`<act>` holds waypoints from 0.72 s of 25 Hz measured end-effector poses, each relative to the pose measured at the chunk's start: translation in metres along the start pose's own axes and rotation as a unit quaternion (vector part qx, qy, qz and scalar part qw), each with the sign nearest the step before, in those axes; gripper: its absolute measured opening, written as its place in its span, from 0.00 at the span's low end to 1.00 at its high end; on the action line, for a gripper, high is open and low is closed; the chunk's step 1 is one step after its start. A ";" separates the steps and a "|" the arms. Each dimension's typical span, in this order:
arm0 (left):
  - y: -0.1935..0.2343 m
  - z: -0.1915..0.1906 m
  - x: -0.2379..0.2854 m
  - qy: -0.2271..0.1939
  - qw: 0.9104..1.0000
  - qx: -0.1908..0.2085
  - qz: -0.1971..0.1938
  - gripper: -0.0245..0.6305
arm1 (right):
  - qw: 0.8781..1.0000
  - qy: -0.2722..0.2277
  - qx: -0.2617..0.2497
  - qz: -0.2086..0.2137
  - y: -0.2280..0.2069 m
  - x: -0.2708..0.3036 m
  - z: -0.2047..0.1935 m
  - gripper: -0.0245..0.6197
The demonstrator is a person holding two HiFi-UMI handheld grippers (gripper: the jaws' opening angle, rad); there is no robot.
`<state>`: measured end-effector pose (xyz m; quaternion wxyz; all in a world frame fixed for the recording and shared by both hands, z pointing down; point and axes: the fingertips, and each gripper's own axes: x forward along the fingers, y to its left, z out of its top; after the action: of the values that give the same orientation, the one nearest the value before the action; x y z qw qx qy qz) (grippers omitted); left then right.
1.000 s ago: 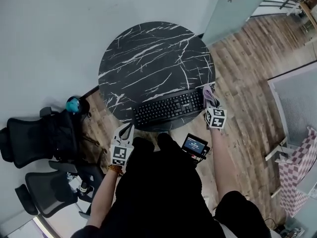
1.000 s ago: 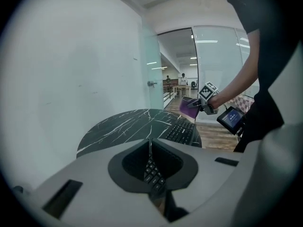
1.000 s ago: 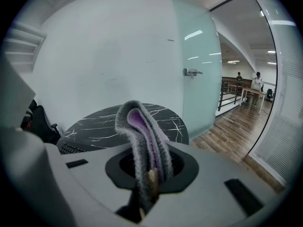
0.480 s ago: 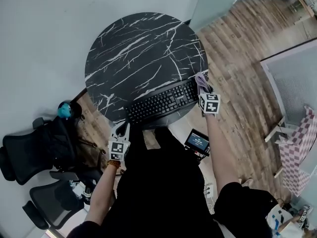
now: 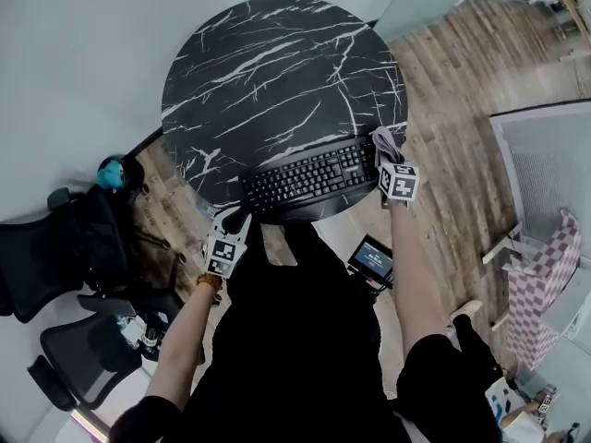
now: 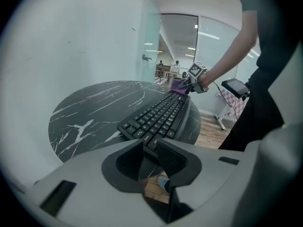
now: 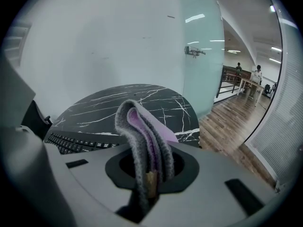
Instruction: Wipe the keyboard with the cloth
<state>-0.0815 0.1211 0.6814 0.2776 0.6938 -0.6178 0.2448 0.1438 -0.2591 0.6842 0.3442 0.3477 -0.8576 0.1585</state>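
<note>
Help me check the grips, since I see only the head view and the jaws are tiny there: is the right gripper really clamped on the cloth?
Observer: Yes. In the right gripper view the right gripper is shut on the folded grey-and-lilac cloth, which stands up out of its jaws.
Operator: And the left one, is it holding anything?
Observer: No. The left gripper has just been opening its jaws; they stand apart with nothing between them.
Operator: What lies ahead of it?
Observer: One end of the keyboard, just beyond the jaws; its view looks along the rows of keys.
</note>
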 end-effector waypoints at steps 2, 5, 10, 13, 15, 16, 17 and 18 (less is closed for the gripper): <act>0.000 -0.007 0.002 0.008 1.000 0.002 -0.009 0.16 | 1.000 0.010 0.000 0.000 0.003 0.002 -0.004 0.13; 0.003 -0.012 0.004 0.016 1.000 -0.003 -0.019 0.16 | 1.000 0.023 0.005 -0.001 0.006 0.004 -0.010 0.13; 0.007 -0.014 0.011 0.022 0.999 0.006 -0.025 0.18 | 0.999 0.037 0.010 0.001 0.012 0.008 -0.013 0.13; 0.003 -0.014 0.016 0.021 0.999 0.016 -0.034 0.24 | 0.999 0.037 0.022 -0.007 0.012 0.008 -0.014 0.13; 0.002 -0.014 0.018 0.026 0.999 0.024 -0.040 0.27 | 0.999 0.035 0.028 -0.014 0.013 0.008 -0.014 0.13; 0.001 -0.013 0.020 0.027 0.998 0.029 -0.042 0.28 | 0.999 0.034 0.031 -0.018 0.014 0.009 -0.013 0.13; 0.001 -0.012 0.021 0.025 0.998 0.032 -0.043 0.29 | 0.999 0.034 0.033 -0.021 0.016 0.009 -0.013 0.13; 0.000 -0.011 0.022 0.023 0.998 0.034 -0.043 0.29 | 0.999 0.034 0.033 -0.022 0.018 0.009 -0.013 0.13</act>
<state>-0.0792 0.1131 0.7042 0.2782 0.7230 -0.5722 0.2691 0.1325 -0.2439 0.6995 0.3646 0.3723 -0.8319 0.1907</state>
